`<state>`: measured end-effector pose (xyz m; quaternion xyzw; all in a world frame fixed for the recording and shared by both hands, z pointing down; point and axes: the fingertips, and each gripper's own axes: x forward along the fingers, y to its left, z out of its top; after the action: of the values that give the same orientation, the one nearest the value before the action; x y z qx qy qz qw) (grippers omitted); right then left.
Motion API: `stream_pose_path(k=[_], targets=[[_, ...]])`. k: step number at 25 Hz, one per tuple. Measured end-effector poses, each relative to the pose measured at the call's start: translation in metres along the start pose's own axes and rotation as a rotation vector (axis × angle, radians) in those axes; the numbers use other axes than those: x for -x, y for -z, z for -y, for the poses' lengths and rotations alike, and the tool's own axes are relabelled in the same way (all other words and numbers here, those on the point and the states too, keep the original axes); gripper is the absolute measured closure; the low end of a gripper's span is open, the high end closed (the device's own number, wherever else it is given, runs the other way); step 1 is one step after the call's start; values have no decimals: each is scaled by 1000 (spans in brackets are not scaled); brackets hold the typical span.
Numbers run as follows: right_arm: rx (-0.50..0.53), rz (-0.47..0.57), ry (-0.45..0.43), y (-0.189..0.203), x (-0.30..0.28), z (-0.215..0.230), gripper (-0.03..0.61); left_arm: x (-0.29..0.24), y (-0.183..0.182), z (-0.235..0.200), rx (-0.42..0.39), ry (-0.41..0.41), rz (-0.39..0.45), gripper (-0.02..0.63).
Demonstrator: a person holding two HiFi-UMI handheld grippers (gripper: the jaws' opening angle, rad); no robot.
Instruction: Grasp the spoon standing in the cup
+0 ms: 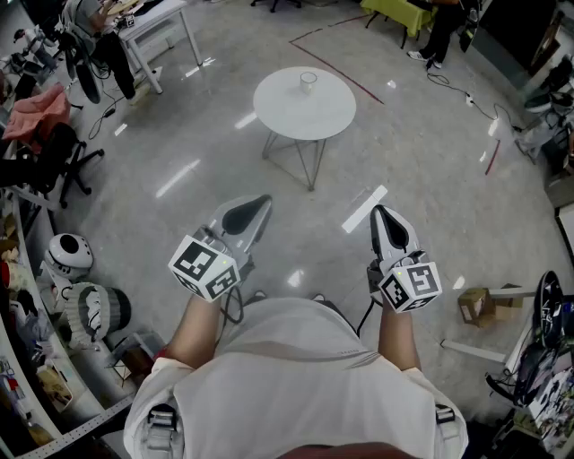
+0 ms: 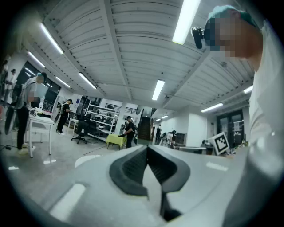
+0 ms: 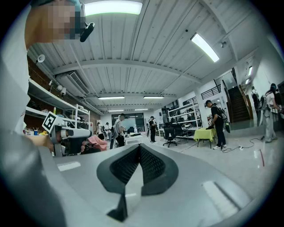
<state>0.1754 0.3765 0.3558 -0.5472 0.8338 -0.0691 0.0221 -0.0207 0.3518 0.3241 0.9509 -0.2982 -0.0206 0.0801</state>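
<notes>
A small clear cup (image 1: pixel 308 82) stands near the far edge of a round white table (image 1: pixel 278 112), a few steps ahead in the head view. The spoon in it is too small to make out. Both grippers are held close to the person's body, far short of the table and pointing towards it. My left gripper (image 1: pixel 262 201) has its dark jaws pressed together with nothing between them, as the left gripper view (image 2: pixel 147 147) also shows. My right gripper (image 1: pixel 380 212) is likewise shut and empty (image 3: pixel 139 146). Both gripper views look out across the room and do not show the cup.
Polished grey floor lies between me and the table, crossed by a red tape line (image 1: pixel 332 63). A white desk (image 1: pixel 157 22) and an office chair (image 1: pixel 54 152) stand at the left, helmets (image 1: pixel 67 255) near the shelves, and a cardboard box (image 1: pixel 475 305) at the right. People stand far off.
</notes>
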Motion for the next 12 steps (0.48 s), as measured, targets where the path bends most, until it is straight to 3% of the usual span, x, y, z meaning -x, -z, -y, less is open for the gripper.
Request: stream_pose_path(k=[12], targets=[[6, -21, 17, 0, 9, 10, 572, -4, 2, 10, 5, 2, 7, 612]])
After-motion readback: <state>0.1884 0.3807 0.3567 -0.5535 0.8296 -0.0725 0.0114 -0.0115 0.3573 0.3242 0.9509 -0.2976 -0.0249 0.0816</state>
